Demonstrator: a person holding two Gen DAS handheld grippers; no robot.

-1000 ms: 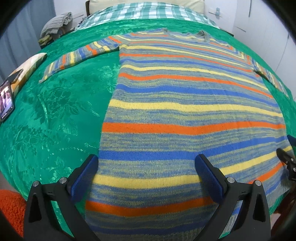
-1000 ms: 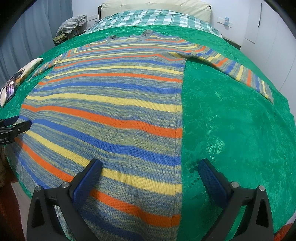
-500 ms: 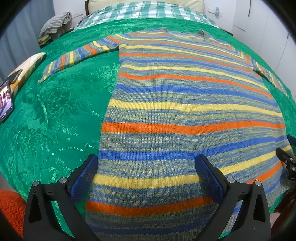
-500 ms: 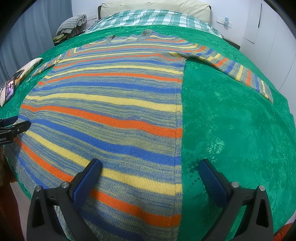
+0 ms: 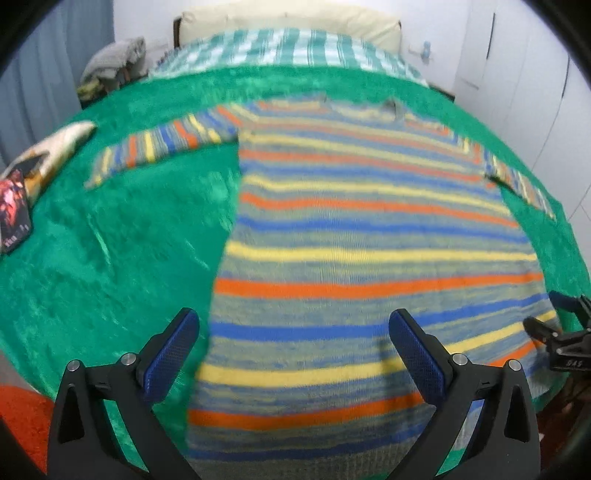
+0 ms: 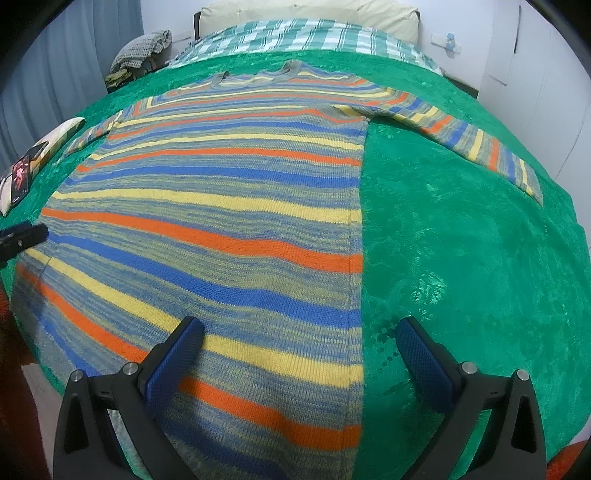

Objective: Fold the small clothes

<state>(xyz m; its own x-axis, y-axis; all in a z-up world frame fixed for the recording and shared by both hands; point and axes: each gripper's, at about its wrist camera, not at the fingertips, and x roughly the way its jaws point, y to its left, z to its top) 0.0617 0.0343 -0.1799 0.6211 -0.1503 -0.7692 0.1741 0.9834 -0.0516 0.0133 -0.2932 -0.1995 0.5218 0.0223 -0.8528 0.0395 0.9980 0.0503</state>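
Observation:
A striped knit sweater (image 5: 369, 236) in blue, yellow, orange and grey lies flat on the green bedspread (image 5: 110, 251), sleeves spread out to both sides. My left gripper (image 5: 293, 338) is open and empty above the sweater's lower left corner. My right gripper (image 6: 299, 341) is open and empty above the lower right edge of the sweater (image 6: 221, 229). The right gripper's fingers (image 5: 561, 328) show at the right edge of the left wrist view, and the left gripper's fingertips (image 6: 22, 236) show at the left edge of the right wrist view.
A phone (image 5: 13, 206) and a pillow (image 5: 51, 151) lie at the bed's left edge. A green checked blanket (image 6: 303, 35) and a cream pillow (image 6: 306, 11) lie at the head. A grey cloth pile (image 6: 142, 51) sits back left. White cabinets (image 6: 535, 55) stand at the right.
The left wrist view has pulled back and up and is blurred with motion. The right gripper has risen slightly. Both grippers stay open, and the sweater has not moved.

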